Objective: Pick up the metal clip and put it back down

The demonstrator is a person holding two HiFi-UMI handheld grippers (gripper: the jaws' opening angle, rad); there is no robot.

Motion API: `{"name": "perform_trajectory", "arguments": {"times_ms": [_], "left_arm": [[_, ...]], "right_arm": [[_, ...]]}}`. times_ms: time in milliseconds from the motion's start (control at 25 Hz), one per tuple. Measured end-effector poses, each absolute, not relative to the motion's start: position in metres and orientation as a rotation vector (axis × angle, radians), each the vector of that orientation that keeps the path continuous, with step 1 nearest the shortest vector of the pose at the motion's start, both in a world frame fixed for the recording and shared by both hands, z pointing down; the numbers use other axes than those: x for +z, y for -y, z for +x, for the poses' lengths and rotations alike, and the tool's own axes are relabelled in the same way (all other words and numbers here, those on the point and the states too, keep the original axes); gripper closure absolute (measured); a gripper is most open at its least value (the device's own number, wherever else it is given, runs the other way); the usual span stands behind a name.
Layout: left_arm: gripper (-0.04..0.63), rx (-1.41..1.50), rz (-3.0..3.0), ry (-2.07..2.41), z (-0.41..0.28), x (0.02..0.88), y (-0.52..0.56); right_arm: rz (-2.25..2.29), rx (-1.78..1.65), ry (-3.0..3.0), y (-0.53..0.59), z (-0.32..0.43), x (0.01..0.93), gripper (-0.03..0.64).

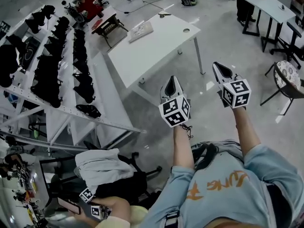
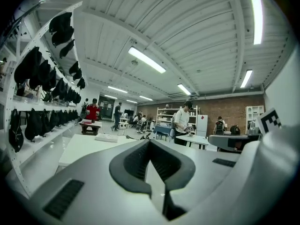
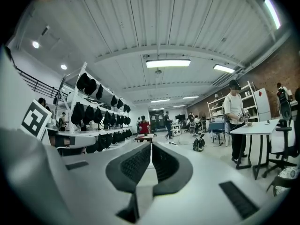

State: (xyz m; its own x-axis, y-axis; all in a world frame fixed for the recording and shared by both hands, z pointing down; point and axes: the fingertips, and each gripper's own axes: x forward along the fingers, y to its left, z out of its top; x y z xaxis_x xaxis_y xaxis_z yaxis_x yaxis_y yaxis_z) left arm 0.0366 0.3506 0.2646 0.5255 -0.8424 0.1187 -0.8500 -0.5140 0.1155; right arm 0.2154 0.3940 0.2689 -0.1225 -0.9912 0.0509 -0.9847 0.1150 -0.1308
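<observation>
No metal clip shows in any view. Both grippers are held up in the air in front of the person, over the floor, near the corner of a white table (image 1: 156,44). My left gripper (image 1: 172,79) has its jaws shut together with nothing between them; in the left gripper view its tips (image 2: 149,142) meet, pointing level across the room. My right gripper (image 1: 217,66) is also shut and empty, its tips (image 3: 151,144) closed to a thin line in the right gripper view. The two grippers are side by side, about a hand's width apart.
A flat white book (image 1: 140,31) lies on the white table. A long rack (image 1: 52,75) of black items runs along the left. A round stool (image 1: 289,77) stands at the right, another table (image 1: 268,4) at the back right. Other people stand about the room.
</observation>
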Motion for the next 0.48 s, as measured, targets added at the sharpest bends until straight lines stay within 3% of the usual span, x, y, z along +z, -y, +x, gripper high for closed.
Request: {"name": "perform_trajectory", "arguments": {"times_ms": [480], "left_arm": [[0.586, -0.008, 2.609, 1.541, 0.033, 0.246, -0.315]], "right_arm": [[-1.96, -0.114, -2.329, -0.363, 0.228, 0.26, 0.586]]}}
